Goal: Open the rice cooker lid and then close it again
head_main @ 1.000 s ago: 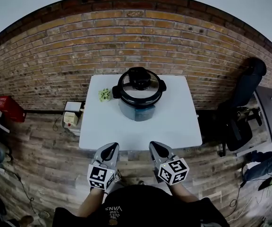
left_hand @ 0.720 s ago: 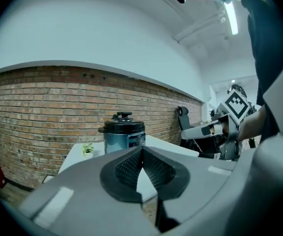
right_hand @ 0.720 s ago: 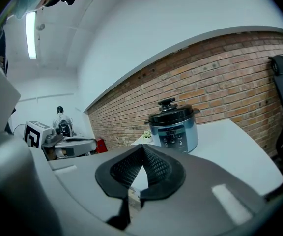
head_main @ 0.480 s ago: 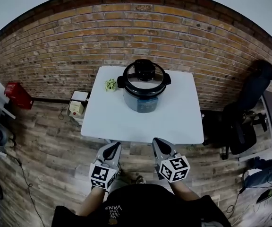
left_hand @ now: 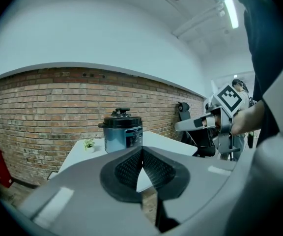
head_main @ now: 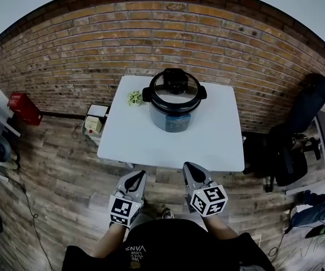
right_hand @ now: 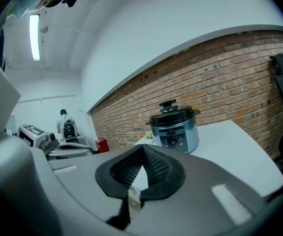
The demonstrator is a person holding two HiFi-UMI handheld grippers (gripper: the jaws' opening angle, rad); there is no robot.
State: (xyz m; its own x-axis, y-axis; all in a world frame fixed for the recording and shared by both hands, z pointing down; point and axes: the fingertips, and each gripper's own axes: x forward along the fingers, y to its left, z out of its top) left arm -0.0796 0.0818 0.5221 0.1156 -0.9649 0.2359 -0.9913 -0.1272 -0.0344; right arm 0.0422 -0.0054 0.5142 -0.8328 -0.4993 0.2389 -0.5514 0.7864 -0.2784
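Note:
A blue-grey rice cooker (head_main: 175,107) with a black lid and top knob stands on the far half of a white table (head_main: 207,145); its lid is down. It also shows in the left gripper view as the cooker (left_hand: 123,134) and in the right gripper view as the cooker (right_hand: 174,129). My left gripper (head_main: 137,179) and right gripper (head_main: 192,172) hover side by side short of the table's near edge, well apart from the cooker. Both are shut with nothing between the jaws, as the left gripper (left_hand: 141,168) and right gripper (right_hand: 142,168) show in their own views.
A small green plant (head_main: 133,98) sits on the table left of the cooker. A brick wall (head_main: 95,55) runs behind. A black office chair (head_main: 289,145) is at the right, a red box (head_main: 23,108) and a small white unit (head_main: 96,124) lie on the wooden floor at the left.
The head view has shifted, so the table and cooker sit a little further right and higher. Both grippers keep their place near the table's front edge, still shut.

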